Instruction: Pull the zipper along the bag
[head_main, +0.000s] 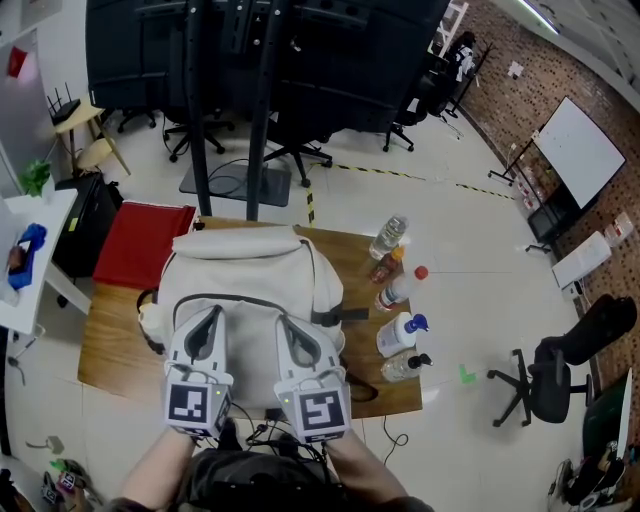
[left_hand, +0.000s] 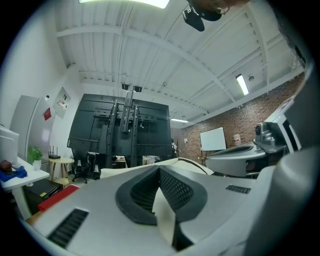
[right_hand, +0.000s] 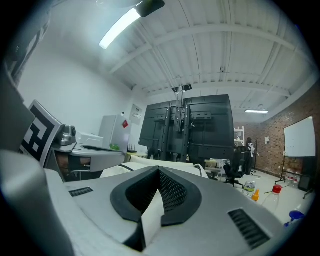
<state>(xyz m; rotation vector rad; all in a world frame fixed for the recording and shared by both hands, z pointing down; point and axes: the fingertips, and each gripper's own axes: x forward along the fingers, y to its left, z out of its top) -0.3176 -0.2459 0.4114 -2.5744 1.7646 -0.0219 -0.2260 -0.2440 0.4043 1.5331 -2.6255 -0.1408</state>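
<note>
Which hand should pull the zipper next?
Probably right. Both tongs are shut at the zipper of the white bag; the right tongs sit nearer its end by the strap, and the left tongs can steady the bag. The puller isn't visible.

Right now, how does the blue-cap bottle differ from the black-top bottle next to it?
The blue-cap bottle has a white, opaque body; the black-top bottle is clear. The blue-cap bottle looks wider and the black-top bottle slimmer. The black-top bottle sits nearer the person's edge of the table than the blue-cap bottle does. Both stand on the table, to the right of the bag.
</note>
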